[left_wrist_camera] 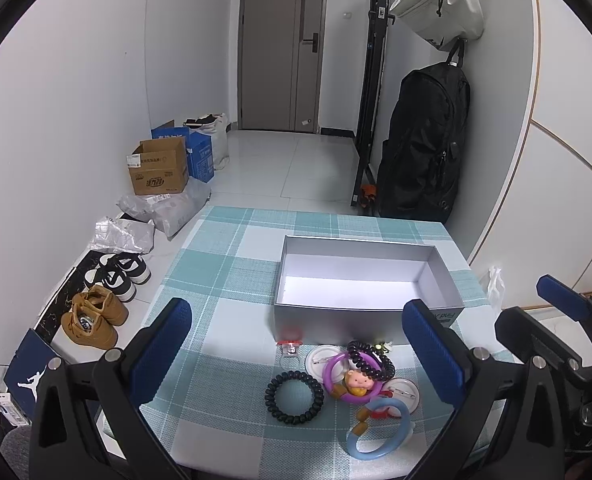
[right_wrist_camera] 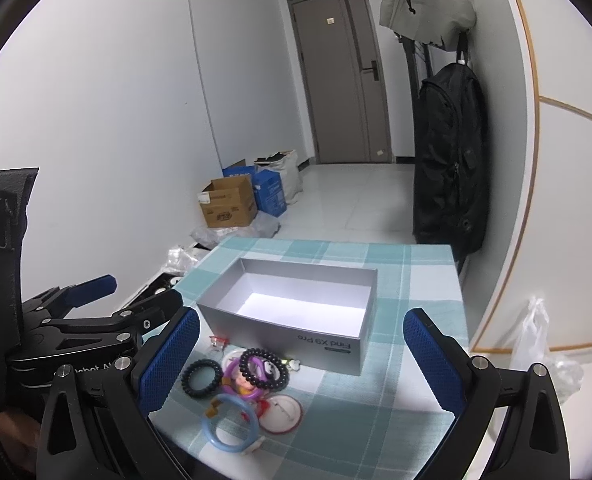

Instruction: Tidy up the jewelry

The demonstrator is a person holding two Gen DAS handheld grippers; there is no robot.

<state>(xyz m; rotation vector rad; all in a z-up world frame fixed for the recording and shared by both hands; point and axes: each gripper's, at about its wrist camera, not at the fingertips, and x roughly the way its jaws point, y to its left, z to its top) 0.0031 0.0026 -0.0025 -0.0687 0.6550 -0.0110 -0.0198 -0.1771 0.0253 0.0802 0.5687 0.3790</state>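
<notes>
Checked tablecloth (left_wrist_camera: 224, 280) before grey door (left_wrist_camera: 280, 48)

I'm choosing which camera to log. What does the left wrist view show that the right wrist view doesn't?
Only the left wrist view shows the shoes on the floor and the right tongs at its edge. Only the right wrist view shows the box's printed label and the left tongs. Both show the empty grey box, the black coil bracelet, the blue ring and the checked tablecloth.
</notes>
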